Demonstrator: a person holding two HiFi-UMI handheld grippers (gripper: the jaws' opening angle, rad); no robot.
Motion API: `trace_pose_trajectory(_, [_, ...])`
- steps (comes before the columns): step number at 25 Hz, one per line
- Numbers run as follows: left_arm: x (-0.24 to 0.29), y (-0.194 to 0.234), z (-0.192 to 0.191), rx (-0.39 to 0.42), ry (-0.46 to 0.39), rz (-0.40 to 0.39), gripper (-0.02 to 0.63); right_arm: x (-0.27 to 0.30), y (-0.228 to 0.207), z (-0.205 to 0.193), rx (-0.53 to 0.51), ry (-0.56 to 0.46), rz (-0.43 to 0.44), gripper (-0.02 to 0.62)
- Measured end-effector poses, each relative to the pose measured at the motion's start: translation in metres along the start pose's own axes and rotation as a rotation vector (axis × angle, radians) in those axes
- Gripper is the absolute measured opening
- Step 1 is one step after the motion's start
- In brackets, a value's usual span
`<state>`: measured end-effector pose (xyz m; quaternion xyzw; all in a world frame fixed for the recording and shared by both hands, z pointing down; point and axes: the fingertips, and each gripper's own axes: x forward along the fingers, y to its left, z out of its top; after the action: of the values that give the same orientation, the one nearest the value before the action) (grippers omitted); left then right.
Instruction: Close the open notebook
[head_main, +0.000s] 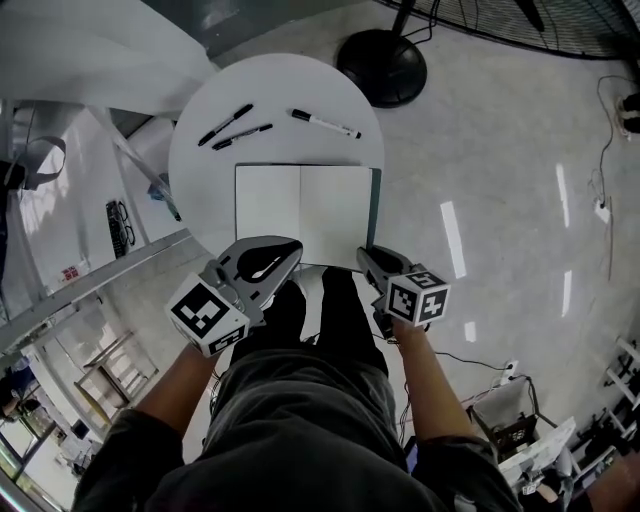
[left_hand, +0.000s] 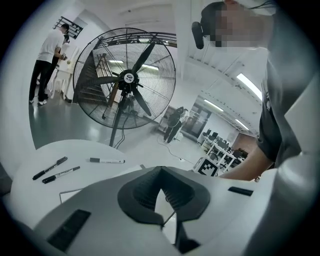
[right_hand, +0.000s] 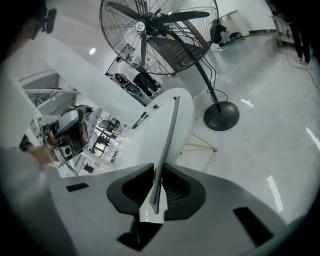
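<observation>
Head view: the notebook lies open and flat on the round desk, directly ahead of both claws. Its spine runs away from you, with one blank page on each side. Your right claw sits at the near right corner. Your left claw sits over the near edge of the left page. The three pens lie beyond the far edge, apart from the notebook. Left gripper view: the left claw is closed, tips meeting, with nothing between the jaws. A corner of the left page shows beyond it; contact with the page cannot be confirmed. Right gripper view: the right claw is pinched onto the notebook's right half. The thin dark cover edge runs straight away from between the jaws. Judged from this grip, closing requires you to swing the right half over the spine toward the left.
</observation>
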<state>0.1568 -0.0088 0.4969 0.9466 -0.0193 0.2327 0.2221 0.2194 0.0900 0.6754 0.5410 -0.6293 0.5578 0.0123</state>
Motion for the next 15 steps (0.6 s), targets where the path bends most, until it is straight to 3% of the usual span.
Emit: trace_pose_trajectory(15, [-0.078,0.015,0.01,0.013,-0.096,0.021,0.008,-0.014,0.057,0.014,-0.103,-0.013,-0.119,0.058])
